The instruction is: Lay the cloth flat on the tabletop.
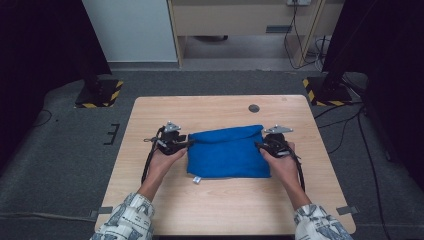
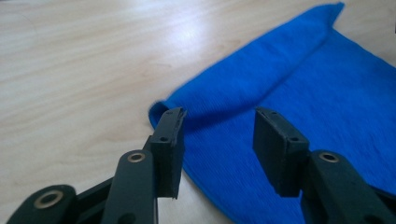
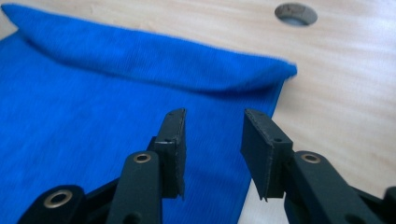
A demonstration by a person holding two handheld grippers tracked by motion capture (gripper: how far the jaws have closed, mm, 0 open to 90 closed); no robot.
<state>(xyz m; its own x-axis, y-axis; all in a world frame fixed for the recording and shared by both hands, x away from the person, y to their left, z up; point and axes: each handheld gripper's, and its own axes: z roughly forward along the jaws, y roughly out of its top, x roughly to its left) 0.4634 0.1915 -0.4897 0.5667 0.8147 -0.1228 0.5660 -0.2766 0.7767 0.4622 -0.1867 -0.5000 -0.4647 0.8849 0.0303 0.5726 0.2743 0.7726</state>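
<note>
blue folded cloth lay flat at the centre of the wooden desk, with the left hand-held gripper at its left edge and the right hand-held gripper at its right edge, both with jaws apart and gripping nothing.
</note>
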